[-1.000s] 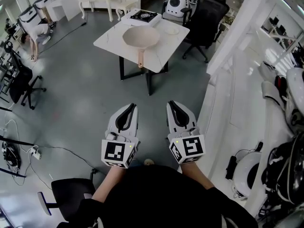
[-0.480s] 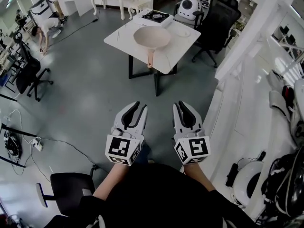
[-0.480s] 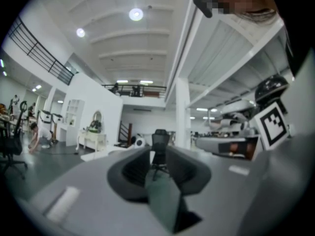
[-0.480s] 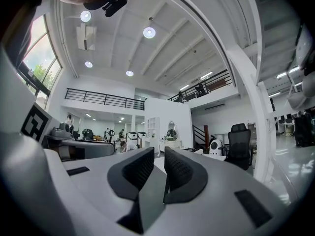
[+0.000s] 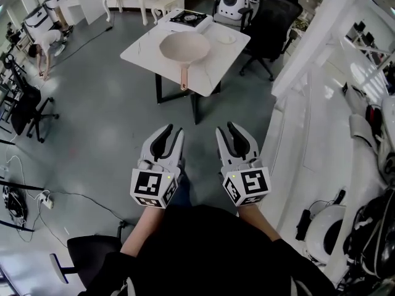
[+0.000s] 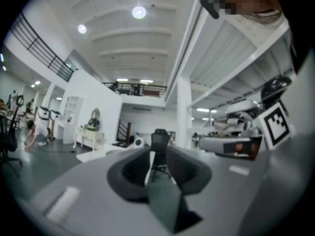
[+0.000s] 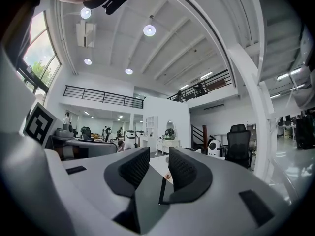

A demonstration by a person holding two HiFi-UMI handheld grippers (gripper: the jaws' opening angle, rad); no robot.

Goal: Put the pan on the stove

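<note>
The left tongs (image 5: 172,130) and right tongs (image 5: 226,128) are both opening on empty air above the grey floor (image 5: 105,116), likely a warm-up before any grasp. Well ahead, the pan (image 5: 184,47) sits untouched mid-tabletop (image 5: 210,73), handle toward the person. The stove (image 5: 187,19) lies on the far corner just beyond, too small to show its burner.

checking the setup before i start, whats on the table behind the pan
Behind the pan, the stove sits at the table's far edge. A small white dish lies off to the right. The tabletop under the pan is covered.
</note>
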